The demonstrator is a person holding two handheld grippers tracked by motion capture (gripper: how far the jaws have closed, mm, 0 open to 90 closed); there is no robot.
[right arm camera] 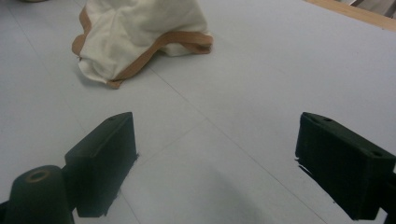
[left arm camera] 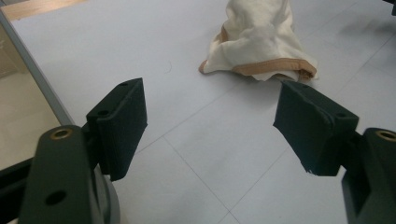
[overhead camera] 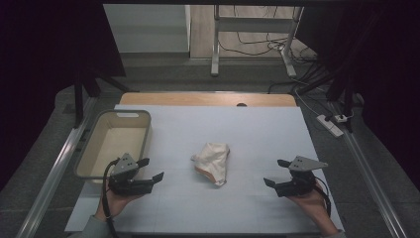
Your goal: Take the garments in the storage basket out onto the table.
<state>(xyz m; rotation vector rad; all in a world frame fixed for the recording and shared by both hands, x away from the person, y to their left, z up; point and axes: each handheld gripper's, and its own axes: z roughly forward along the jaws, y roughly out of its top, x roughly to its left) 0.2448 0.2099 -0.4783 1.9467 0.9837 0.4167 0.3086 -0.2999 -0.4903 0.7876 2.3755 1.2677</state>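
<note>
High view, one lot: a white table sheet (overhead camera: 208,208) with a crumpled cream cloth (overhead camera: 212,162) edged in tan, lying between the two hand-held grippers and well apart from each.

Left gripper (overhead camera: 151,169): held low over the sheet, jaws spread wide with nothing between them, pointing toward the cloth. Just beside it, on its outer side, stood a beige bin (overhead camera: 115,141), whose near rim sat close against the gripper body. Bare sheet lay between its jaws and the cloth.

Right gripper (overhead camera: 276,172): likewise held low, jaws wide and holding nothing, aimed inward at the cloth. Bare sheet lay ahead of it, and the sheet's right edge ran just outside the hand.

Left gripper view: the cloth (left arm camera: 261,39) sat ahead of the jaws and nearer the right-hand one, its tan hem facing the gripper; the bin's wall (left arm camera: 35,77) ran along the left-hand side.

Right gripper view: the cloth (right arm camera: 140,37) sat ahead and toward the left-hand jaw, folded hem forward; bare sheet lay ahead of the right-hand jaw as far as the wooden table edge (right arm camera: 348,11).
</note>
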